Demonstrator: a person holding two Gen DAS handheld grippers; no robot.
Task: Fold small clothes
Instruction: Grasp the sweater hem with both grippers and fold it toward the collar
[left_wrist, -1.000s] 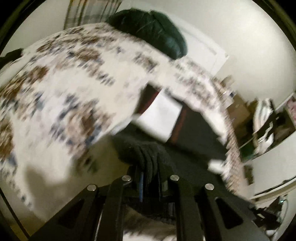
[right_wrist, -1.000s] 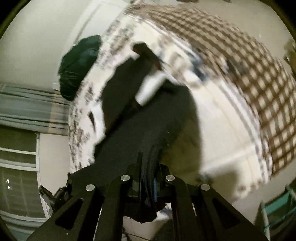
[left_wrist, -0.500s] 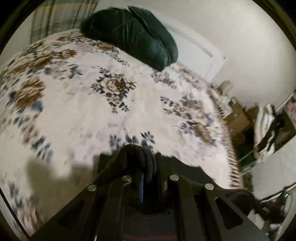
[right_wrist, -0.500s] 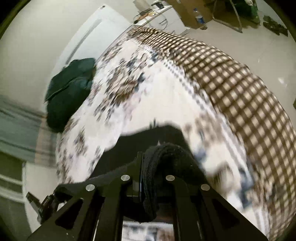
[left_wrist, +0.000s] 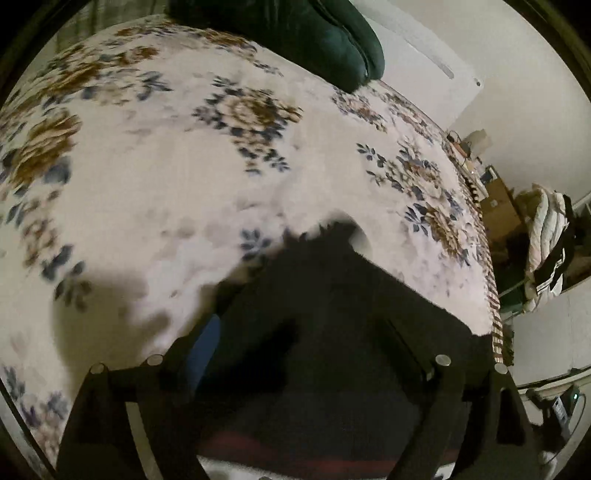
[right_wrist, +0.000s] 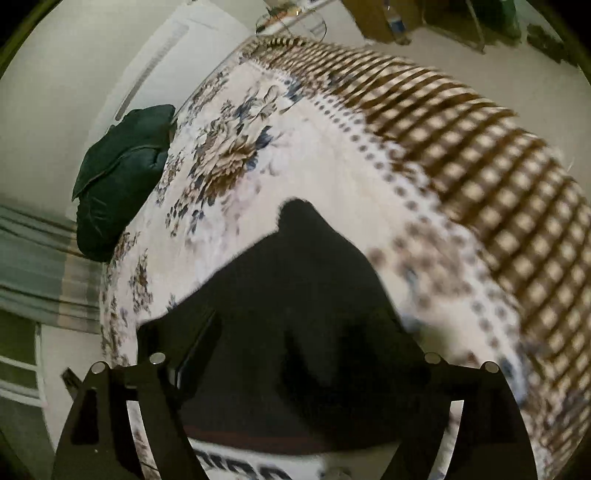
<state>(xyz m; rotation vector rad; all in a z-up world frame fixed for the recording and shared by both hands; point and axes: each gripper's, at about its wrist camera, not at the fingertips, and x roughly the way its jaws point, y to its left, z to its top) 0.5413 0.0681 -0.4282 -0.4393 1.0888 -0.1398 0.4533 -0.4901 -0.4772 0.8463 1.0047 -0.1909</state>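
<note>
A black garment lies on a bed covered by a white floral bedspread, one corner peaking toward the bed's middle. The right gripper hangs over it, its jaws just opened wide, the cloth lying loose between them. A dark green pillow rests at the bed's far left edge. A brown checked blanket drapes the right side.

A floral-covered bed carries a black garment, seemingly folded, and a dark-green pillow.

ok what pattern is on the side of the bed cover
A brown and cream check on the bed cover's side, beyond the floral top; clearest in the right wrist view.
</note>
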